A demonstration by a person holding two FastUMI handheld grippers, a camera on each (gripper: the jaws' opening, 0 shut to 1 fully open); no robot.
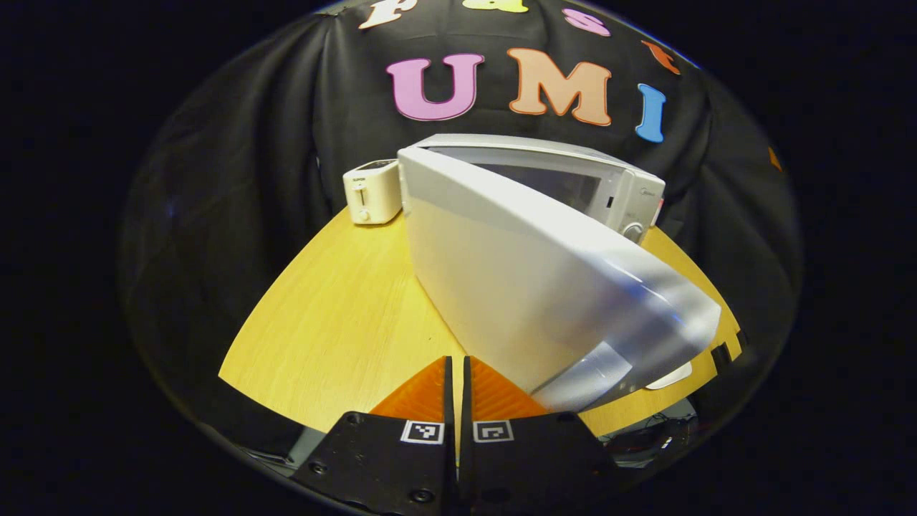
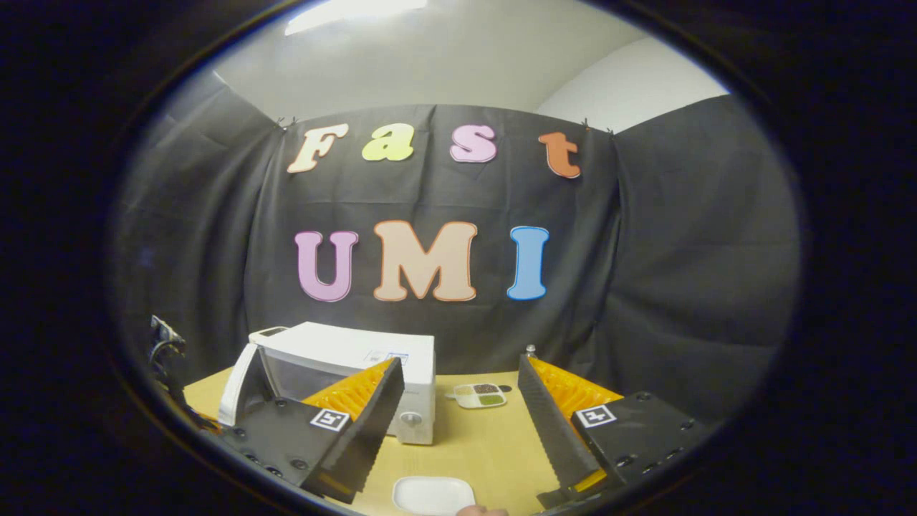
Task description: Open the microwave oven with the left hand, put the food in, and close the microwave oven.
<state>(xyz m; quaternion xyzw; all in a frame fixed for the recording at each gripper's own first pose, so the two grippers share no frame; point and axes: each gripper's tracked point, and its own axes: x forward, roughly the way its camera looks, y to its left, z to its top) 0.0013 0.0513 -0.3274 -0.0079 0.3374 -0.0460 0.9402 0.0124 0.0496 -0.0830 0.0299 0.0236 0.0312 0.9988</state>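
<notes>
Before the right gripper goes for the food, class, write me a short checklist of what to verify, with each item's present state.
1. Microwave door swung open: ok.
2. Microwave cavity free of objects: cannot tell.
3. Right gripper open wide: ok.
4. Left gripper shut, holding nothing: ok.
5. White plate on the table below the right gripper: ok; contents cannot tell.
6. Compartment dish beside the microwave, apart from it: ok.

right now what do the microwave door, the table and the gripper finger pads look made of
Microwave door: likely smooth glossy plastic, white-grey with soft highlights. Table: light wood or wood-look laminate, fine grain lines, matte. Finger pads: orange, ribbed, probably rubber or printed plastic.
</notes>
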